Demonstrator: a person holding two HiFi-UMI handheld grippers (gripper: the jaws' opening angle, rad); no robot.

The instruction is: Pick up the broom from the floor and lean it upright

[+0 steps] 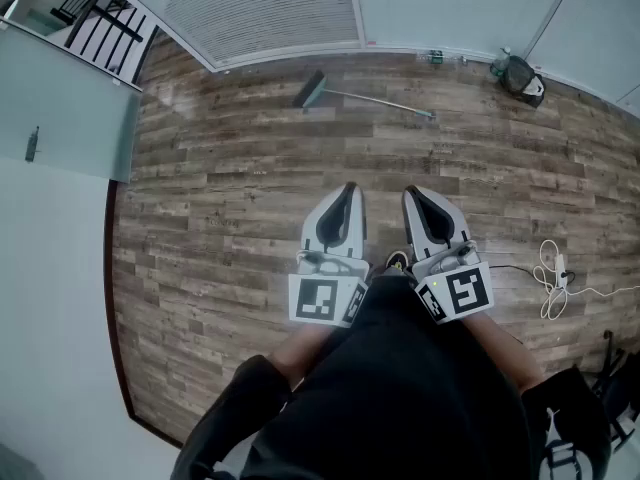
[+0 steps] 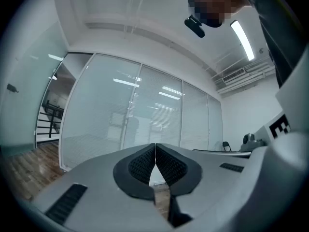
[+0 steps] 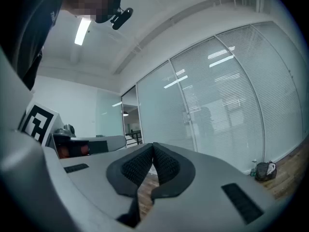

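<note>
Broom (image 1: 365, 98) not yet touched: lies flat on floor (image 1: 220, 188) by far glass wall (image 1: 260, 8), well apart from left gripper (image 1: 347, 190) and right gripper (image 1: 418, 194), both closed on nothing; leaves approach, grasp, lift, leaning.

Nothing readable here tbh. Only print is the black-and-white square markers (image 1: 322, 299) on the left gripper (image 1: 347, 188) and right gripper (image 1: 414, 192), which are just blocky patterns, no letters. Tiny white print on the shirt (image 3: 52, 16) is too small to read.
</note>
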